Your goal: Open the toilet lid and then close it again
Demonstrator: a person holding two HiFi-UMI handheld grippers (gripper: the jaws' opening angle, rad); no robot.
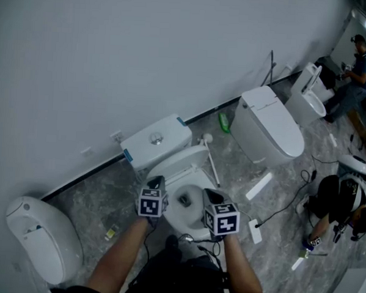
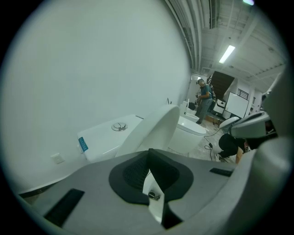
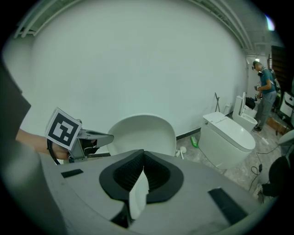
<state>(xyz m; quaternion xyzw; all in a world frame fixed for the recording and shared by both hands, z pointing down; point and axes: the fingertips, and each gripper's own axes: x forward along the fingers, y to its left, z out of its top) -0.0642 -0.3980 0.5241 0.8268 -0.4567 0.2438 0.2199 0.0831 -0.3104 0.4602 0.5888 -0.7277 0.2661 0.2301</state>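
Observation:
The white toilet stands against the wall, its tank [image 1: 156, 138] behind the bowl [image 1: 189, 204]. The lid [image 1: 181, 163] is raised and leans back toward the tank; the lid [image 2: 154, 131] also shows edge-on in the left gripper view, and the lid [image 3: 142, 135] shows its round inner face in the right gripper view. My left gripper [image 1: 156, 184] hovers over the bowl's left rim, my right gripper [image 1: 212, 195] over its right rim. The jaws of the left gripper [image 2: 148, 158] and of the right gripper [image 3: 142, 158] are shut with nothing held. Neither touches the lid.
Other toilets stand to the right [image 1: 270, 126], far right [image 1: 308, 97] and front left [image 1: 40, 239]. A toilet brush [image 1: 210, 158] and a green bottle [image 1: 224, 122] lie by the wall. One person stands at the far right [image 1: 358, 72]; another crouches [image 1: 339, 203] among cables.

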